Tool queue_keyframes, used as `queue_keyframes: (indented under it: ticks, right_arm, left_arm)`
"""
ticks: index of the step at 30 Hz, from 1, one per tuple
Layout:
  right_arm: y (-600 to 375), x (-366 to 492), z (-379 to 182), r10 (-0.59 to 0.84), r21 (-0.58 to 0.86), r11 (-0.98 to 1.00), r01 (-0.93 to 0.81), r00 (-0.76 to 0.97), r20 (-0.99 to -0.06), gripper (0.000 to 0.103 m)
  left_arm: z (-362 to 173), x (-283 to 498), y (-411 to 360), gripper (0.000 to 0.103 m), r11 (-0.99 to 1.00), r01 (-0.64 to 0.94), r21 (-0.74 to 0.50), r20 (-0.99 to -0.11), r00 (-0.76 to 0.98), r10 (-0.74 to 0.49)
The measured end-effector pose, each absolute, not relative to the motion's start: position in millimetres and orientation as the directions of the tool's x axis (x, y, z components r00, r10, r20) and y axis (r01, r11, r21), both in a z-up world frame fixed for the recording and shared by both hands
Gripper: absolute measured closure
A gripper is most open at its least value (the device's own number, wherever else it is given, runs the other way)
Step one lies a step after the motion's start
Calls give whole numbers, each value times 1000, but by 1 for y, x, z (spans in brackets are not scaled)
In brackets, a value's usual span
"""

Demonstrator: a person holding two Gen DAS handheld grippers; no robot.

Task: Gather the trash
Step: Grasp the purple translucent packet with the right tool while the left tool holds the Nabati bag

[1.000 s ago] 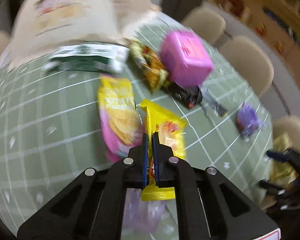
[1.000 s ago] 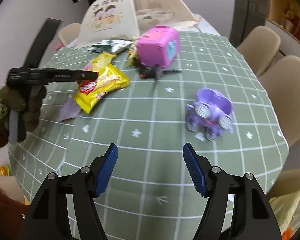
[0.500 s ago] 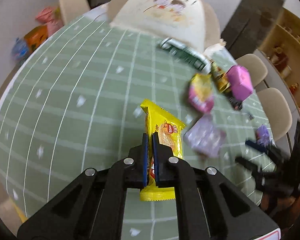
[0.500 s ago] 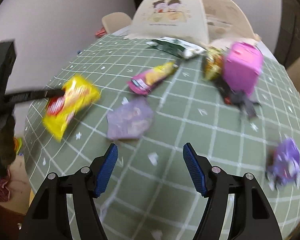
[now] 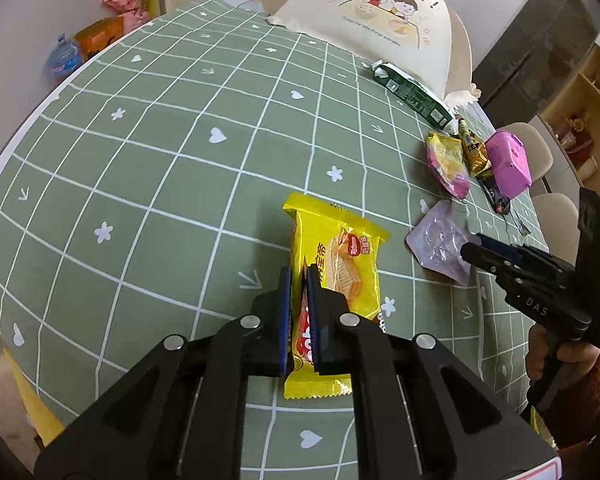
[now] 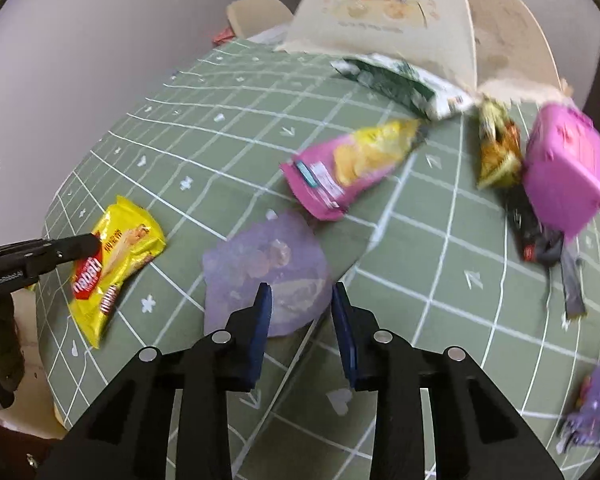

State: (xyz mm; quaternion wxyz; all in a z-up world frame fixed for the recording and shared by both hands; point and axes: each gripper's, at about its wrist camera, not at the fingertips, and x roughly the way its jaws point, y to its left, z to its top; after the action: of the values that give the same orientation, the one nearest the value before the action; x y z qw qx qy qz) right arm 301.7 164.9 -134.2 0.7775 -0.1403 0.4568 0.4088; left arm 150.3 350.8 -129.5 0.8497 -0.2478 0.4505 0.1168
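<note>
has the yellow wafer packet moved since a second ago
Yes. The yellow wafer packet, clamped in the left gripper, was beside the pink box; now it sits far left of it, near the table edge.

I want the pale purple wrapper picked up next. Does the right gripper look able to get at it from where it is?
Probably yes. The right gripper hangs just short of the pale purple wrapper, jaws closing with its near edge between them. Nothing lies on the wrapper, and the left gripper, shut on the yellow wafer packet, stays clear.
</note>
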Motion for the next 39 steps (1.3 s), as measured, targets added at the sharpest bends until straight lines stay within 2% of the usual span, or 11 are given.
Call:
queue_keyframes:
  ticks: [9, 12, 13, 14, 20, 22, 26, 27, 36, 37, 39]
  right_arm:
    - [182, 300, -146, 553, 252, 608, -753, 175, -814, 72]
    - [186, 299, -147, 563, 264, 595, -759, 159, -811, 62]
    - [187, 298, -147, 572, 273, 582, -766, 147, -807, 52]
    - [189, 297, -147, 577, 275, 570, -774, 139, -805, 48]
    - [206, 273, -147, 488, 75, 534, -842, 235, -841, 45]
    - [208, 264, -148, 478, 15, 507, -862, 266, -837, 52]
    - [196, 269, -139, 487, 75, 555, -828, 250, -837, 91]
    - [193, 271, -137, 490, 92, 566, -820, 245, -836, 94]
    - [149, 277, -92, 553, 160, 632, -758, 297, -779, 98]
    - [144, 277, -88, 554, 167, 641, -749, 302, -775, 98]
    - [135, 277, -82, 552, 170, 656, -735, 314, -772, 98]
  left_arm:
    - [-133, 146, 355, 90, 846, -423, -325, -828, 560, -38]
    - [-134, 146, 359, 89, 841, -430, -329, -829, 557, -40]
    - [-135, 146, 360, 89, 839, -432, -331, -830, 556, -42]
    - [-136, 147, 360, 88, 838, -432, -333, -830, 556, -44]
    - [-136, 148, 360, 85, 838, -426, -340, -828, 558, -53]
    - [-135, 147, 360, 82, 838, -426, -341, -827, 559, -53]
    - [-133, 145, 359, 72, 836, -423, -349, -820, 569, -55]
    - [-132, 144, 358, 70, 835, -422, -353, -818, 572, -57]
    - [-135, 153, 355, 66, 834, -443, -329, -832, 554, -33]
    - [-136, 155, 355, 67, 831, -450, -327, -835, 550, -31]
    - [-136, 159, 354, 86, 828, -454, -328, -838, 545, -33]
